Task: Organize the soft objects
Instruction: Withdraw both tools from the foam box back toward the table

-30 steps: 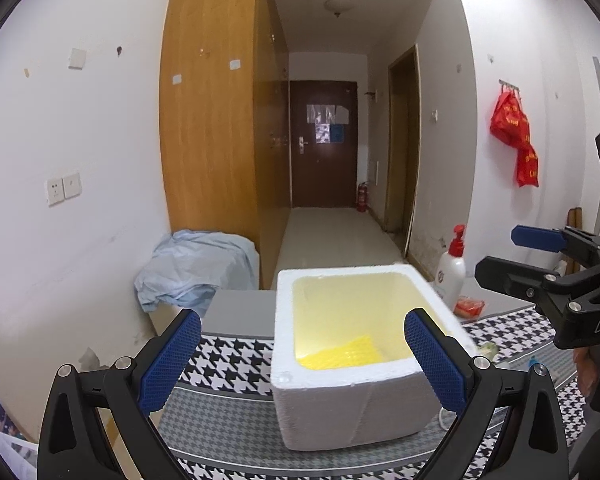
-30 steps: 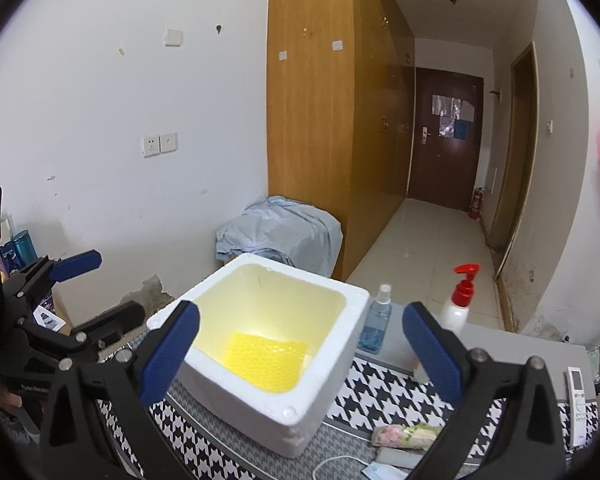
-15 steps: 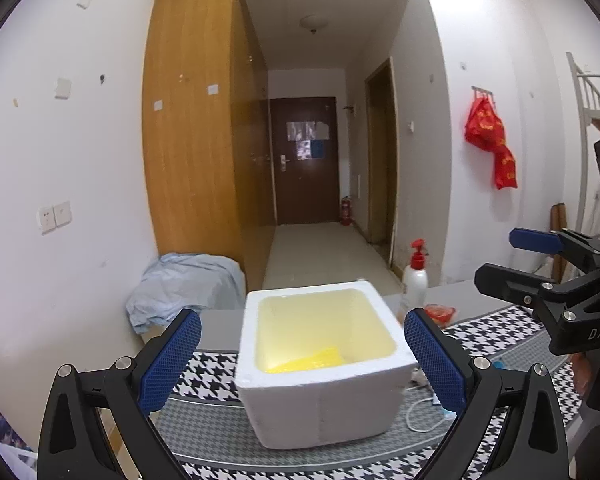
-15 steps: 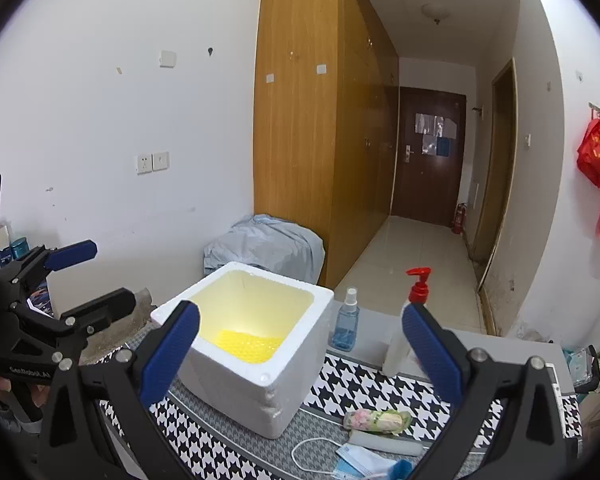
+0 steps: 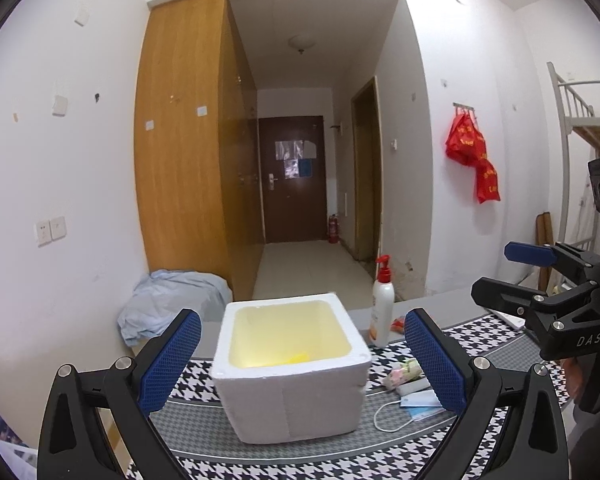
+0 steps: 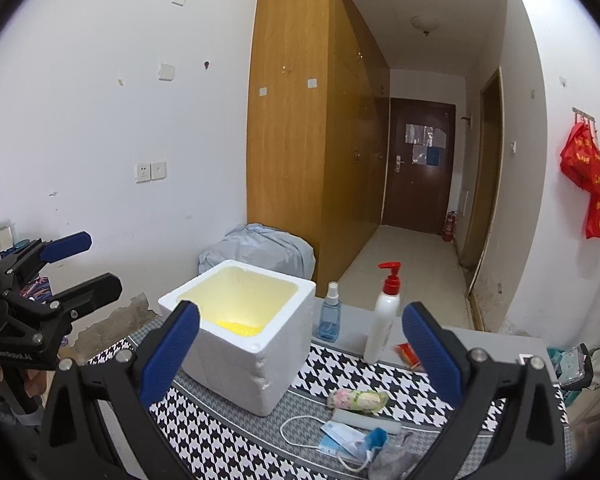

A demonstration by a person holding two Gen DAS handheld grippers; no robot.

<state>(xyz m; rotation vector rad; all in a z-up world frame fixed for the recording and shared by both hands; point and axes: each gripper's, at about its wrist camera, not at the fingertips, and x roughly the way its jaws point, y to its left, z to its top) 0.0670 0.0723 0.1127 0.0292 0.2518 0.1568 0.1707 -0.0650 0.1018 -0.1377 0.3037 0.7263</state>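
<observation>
Hovering above the near edge of the desk (image 5: 440,312), both tongs are spread wide apart and hold nothing: the left tongs (image 5: 302,364) frame a white square styrofoam box (image 5: 296,396) between their blue ribbed pads, and the right tongs (image 6: 300,356) frame the same box together with the clutter beside it. The box (image 6: 240,364) stands upright and open-topped on a black-and-white houndstooth mat (image 6: 340,364) with a grey band running through it, and a patch of something yellow (image 6: 236,326) lies on its floor. To the right of the box, on the mat, lie the soft things: a small rolled cloth with a pink and green floral print (image 6: 356,398), a pale grey rolled strip (image 6: 366,420) just in front of it, a light blue face mask with white ear loops (image 6: 340,442), and a crumpled grey cloth (image 6: 396,460) with a small blue object (image 6: 376,438) touching it, which I cannot identify. The left wrist view shows the floral roll (image 5: 404,370) and the mask (image 5: 420,402) near the box's right side, none of them touching it. Behind them, on the bare grey desk, stand a white pump bottle with a red head (image 6: 384,316), a small clear blue spray bottle (image 6: 329,318) near the box, and a small red packet (image 6: 408,352) lying flat. A light blue sheet covers a low heap (image 6: 260,250) by the wall beyond the desk, and red bags (image 6: 588,184) hang from wall hooks.
</observation>
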